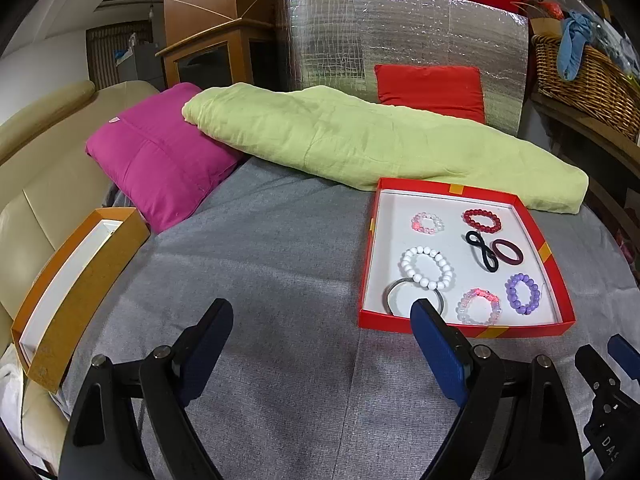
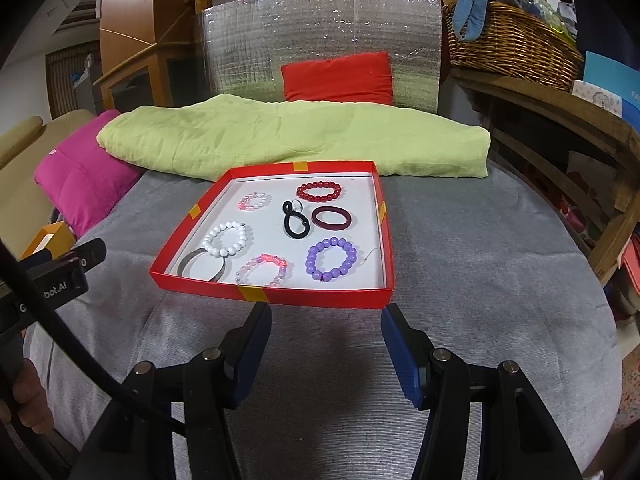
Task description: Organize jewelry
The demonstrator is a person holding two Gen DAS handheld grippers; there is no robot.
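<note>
A shallow red box lid (image 1: 466, 326) (image 2: 280, 295) with a white floor lies on the grey cloth. In it lie several bracelets: a white bead one (image 1: 427, 268) (image 2: 225, 238), a purple bead one (image 1: 522, 293) (image 2: 330, 260), a red bead one (image 1: 482, 220) (image 2: 319, 191), two pink-clear ones (image 1: 479, 306) (image 2: 262, 270), a maroon bangle (image 2: 331, 217), a black hair tie (image 2: 295, 222) and a metal bangle (image 2: 202, 266). My left gripper (image 1: 322, 312) is open and empty, left of the box's near edge. My right gripper (image 2: 326, 316) is open and empty, just before the box.
An orange box (image 1: 76, 292) with a white inside stands at the left edge of the cloth. A green folded blanket (image 1: 360, 140), a pink cushion (image 1: 160, 156) and a red cushion (image 1: 432, 90) lie behind. A wicker basket (image 2: 508, 40) sits on a shelf at right.
</note>
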